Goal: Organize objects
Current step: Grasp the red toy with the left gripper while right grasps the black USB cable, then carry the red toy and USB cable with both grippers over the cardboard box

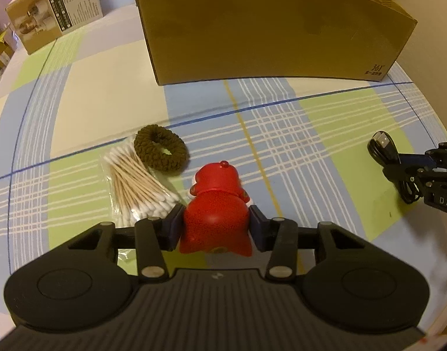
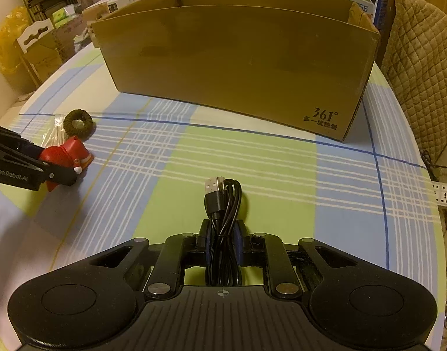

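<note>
Plaid cloth [image 2: 223, 152] in blue, green and cream covers the table, lying flat under dim warm light. Nearest, the left gripper [image 1: 216, 223] has its blue pads pressed on the flanks of a red toy figure [image 1: 216, 204], which stands on the cloth well in front of the cardboard box [image 2: 238, 58]. The right gripper [image 2: 223, 237] is clamped tight on a coiled black USB cable [image 2: 223, 204], also in front of the box. Beside the toy lie a bag of cotton swabs [image 1: 135, 187] and a brown hair tie [image 1: 162, 152], nearer the box. Left of the box sits a printed carton [image 1: 53, 11]; to its right, a quilted chair back [image 2: 422, 73].
</note>
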Motion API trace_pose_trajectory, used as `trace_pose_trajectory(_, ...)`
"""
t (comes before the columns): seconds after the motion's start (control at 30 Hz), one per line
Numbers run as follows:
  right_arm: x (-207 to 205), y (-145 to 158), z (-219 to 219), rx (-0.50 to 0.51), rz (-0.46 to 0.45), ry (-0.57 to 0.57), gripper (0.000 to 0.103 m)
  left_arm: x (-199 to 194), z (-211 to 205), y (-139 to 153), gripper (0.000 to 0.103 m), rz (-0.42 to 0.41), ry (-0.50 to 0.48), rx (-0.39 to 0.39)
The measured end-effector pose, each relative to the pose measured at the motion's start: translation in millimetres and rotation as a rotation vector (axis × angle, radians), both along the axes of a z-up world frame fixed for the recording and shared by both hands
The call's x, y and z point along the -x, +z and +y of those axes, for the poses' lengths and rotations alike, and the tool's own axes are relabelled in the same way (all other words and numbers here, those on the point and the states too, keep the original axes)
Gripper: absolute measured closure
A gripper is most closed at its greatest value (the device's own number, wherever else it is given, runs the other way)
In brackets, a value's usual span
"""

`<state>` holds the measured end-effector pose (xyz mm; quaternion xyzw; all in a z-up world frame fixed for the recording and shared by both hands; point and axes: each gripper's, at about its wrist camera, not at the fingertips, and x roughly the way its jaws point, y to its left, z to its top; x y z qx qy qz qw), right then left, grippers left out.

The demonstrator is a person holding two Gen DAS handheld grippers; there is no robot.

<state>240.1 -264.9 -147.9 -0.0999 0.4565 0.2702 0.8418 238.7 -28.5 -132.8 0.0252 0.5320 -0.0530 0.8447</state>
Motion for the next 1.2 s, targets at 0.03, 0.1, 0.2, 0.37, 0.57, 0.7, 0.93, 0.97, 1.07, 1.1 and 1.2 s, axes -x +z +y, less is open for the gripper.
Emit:
trace_pose_trajectory(0.03, -0.2, 0.0, 0.3, -0.001, 0.001, -0.004, 0.091, -0.6, -0.8, -1.4, 0.061, 0.002, 0.001, -0.003)
trace_pose_trajectory(0.1, -1.8, -0.3, 2.1, 0.004, -0.002, -0.007, 0.091, 0.2, -4.0, -2.9, 0.061, -0.004, -0.008, -0.019)
trace_pose_trajectory(0.2, -4.3, -0.5, 6.3, 0.020, -0.013, -0.005, 0.091, 0.5, -6.9, -4.5, 0.062, -0.010, -0.014, -0.028)
trace_pose_trajectory(0.37, -6.5, -1.0, 12.1, 0.033, -0.031, -0.011, 0.088, 0.2, -8.5, -6.5, 0.061, -0.016, -0.017, -0.033)
trace_pose_trajectory(0.57, -5.2, -0.4, 12.9, 0.040, -0.021, -0.005, 0.091, 3.3, -9.3, -6.3, 0.062, -0.021, -0.010, -0.034)
trace_pose_trajectory(0.7, 0.8, 1.1, 12.3, 0.035, -0.004, -0.001, 0.092, 8.4, -9.6, -5.0, 0.062, -0.010, -0.007, -0.015)
trace_pose_trajectory(0.93, 16.8, 3.9, 7.4, -0.027, 0.061, -0.018, 0.092, 23.6, -6.6, -4.0, 0.062, 0.012, -0.003, 0.025)
trace_pose_trajectory(0.97, 19.6, 5.0, 6.8, -0.038, 0.068, -0.017, 0.092, 25.5, -5.5, -3.8, 0.062, 0.016, 0.001, 0.032)
trace_pose_trajectory(1.07, 25.1, 10.6, 7.7, -0.050, 0.072, -0.012, 0.092, 31.7, -2.7, -2.1, 0.062, 0.026, 0.015, 0.050)
trace_pose_trajectory(1.1, 26.5, 13.3, 7.5, -0.060, 0.071, -0.012, 0.092, 33.5, -2.0, -0.4, 0.062, 0.026, 0.018, 0.053)
trace_pose_trajectory(1.2, 28.6, 21.5, 8.0, -0.081, 0.070, -0.013, 0.092, 38.3, -0.7, 6.4, 0.062, 0.016, 0.023, 0.066)
